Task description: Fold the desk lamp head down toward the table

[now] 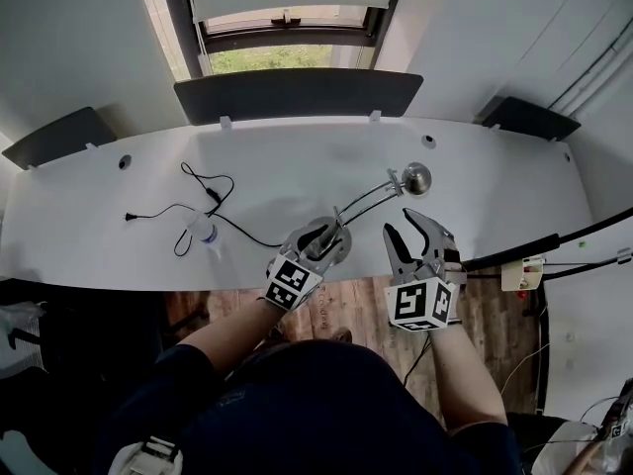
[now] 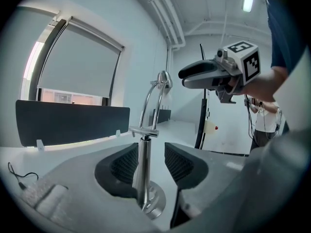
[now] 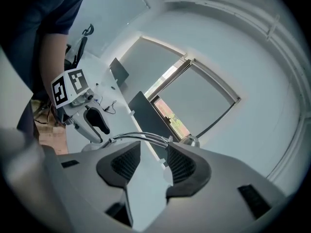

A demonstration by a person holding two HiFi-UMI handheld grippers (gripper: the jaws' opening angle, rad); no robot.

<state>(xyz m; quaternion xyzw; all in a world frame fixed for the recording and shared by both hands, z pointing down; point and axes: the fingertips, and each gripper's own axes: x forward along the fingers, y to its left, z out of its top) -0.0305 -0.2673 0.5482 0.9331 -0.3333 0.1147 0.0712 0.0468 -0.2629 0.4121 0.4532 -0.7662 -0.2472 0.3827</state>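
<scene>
Chrome post (image 2: 144,164) of the round-based desk lamp (image 1: 368,203): clamp with left gripper (image 1: 322,237) (jaws apart, straddling it), then close empty, wide-open right gripper (image 1: 409,228) on the dome head (image 1: 416,177), ease down.

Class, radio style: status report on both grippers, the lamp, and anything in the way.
Left gripper open, astride lamp post, not gripping. Right gripper open, empty. Lamp head up on its arm. Cable trails left, away from head.
</scene>
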